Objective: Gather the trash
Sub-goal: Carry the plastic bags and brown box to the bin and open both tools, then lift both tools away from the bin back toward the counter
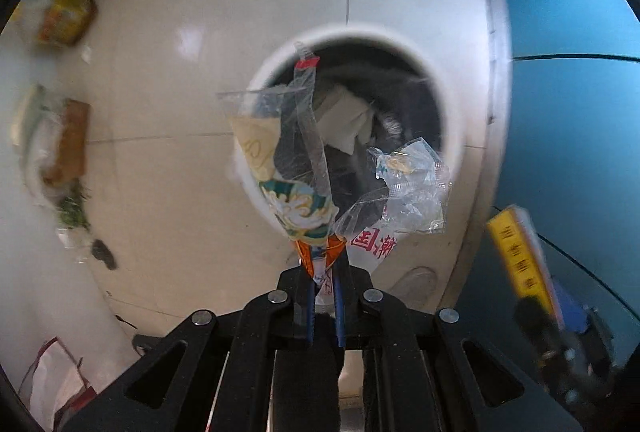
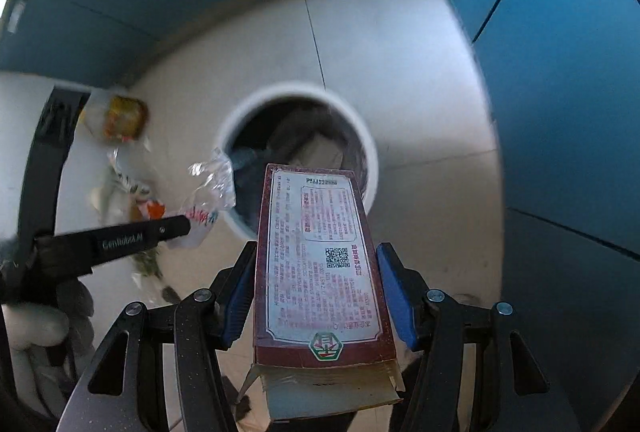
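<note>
My left gripper (image 1: 324, 286) is shut on a clear plastic wrapper (image 1: 304, 168) with printed colours, held above the open white trash bin (image 1: 280, 52), which holds paper and dark trash. The wrapper also shows in the right wrist view (image 2: 212, 184), with the left gripper (image 2: 188, 226) beside the bin (image 2: 370, 152). My right gripper (image 2: 316, 264) is shut on a long red and white carton (image 2: 320, 256), held just short of the bin's near rim. The carton shows yellow in the left wrist view (image 1: 520, 256).
More trash lies on a white surface at the left: a yellow packet (image 1: 66, 18), a brown wrapper (image 1: 70, 140), green scraps (image 1: 74, 212). The floor is pale tile (image 1: 180, 192). A blue wall (image 1: 572, 112) stands at the right.
</note>
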A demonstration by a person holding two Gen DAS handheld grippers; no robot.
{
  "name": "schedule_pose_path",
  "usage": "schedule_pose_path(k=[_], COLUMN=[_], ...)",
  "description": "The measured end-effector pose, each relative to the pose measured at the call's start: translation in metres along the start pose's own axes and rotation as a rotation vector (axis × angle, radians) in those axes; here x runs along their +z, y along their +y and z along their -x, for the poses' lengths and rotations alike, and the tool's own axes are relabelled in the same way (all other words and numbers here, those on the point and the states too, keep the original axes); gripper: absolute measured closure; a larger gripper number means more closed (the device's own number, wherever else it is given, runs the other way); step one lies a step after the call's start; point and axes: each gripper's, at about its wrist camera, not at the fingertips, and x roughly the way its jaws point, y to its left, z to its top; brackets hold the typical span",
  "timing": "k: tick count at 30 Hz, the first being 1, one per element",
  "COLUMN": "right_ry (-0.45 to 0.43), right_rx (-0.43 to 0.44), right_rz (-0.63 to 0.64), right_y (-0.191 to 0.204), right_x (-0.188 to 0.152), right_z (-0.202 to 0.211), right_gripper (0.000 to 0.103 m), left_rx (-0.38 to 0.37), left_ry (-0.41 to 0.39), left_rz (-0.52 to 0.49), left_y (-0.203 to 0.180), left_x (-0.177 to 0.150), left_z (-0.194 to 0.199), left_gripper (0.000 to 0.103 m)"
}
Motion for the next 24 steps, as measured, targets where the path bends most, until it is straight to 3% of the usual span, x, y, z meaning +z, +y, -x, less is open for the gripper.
schedule_pose_path(k=[4,7,15,17,18,19,22,24], right_ry=[0.056,0.077,0.129,0.140,0.147,0.149,0.145,0.139], right_rx=[-0.005,-0.013,-0.004,-0.009,-0.002,0.001,0.000,-0.016], right_rz=[-0.011,-0.024,0.006,0.016,0.018,0.017,0.013,0.019], right_y=[-0.007,-0.009,-0.028,-0.026,-0.024,-0.022,-0.020,-0.018], right_x=[0.011,0.017,0.030,0.030,0.031,0.031,0.030,0.030], right_z=[-0.079,-0.124,-0.160,-0.164,-0.163,-0.159,-0.147,-0.139], right_gripper=[0.043,0.043,0.038,0.030,0.017,0.013,0.011,0.001], left_rx=[-0.004,-0.005,-0.002,-0.003,0.001,0.001,0.008,0.025], left_ry=[0.051,0.065,0.073,0.059,0.047,0.027,-0.024,-0.042], left_rz=[-0.010,-0.021,-0.023,-0.014,-0.007,0.005,0.034,0.043], left_y=[0.009,0.009,0.012,0.018,0.022,0.027,0.038,0.045], left_x=[0.033,0.044,0.046,0.044,0.042,0.040,0.034,0.027], left_z=[-0.065,-0.091,-0.093,-0.084,-0.077,-0.069,-0.045,-0.031], left_gripper=[0.098,0.098,0.092,0.074,0.049,0.027,0.018,0.009])
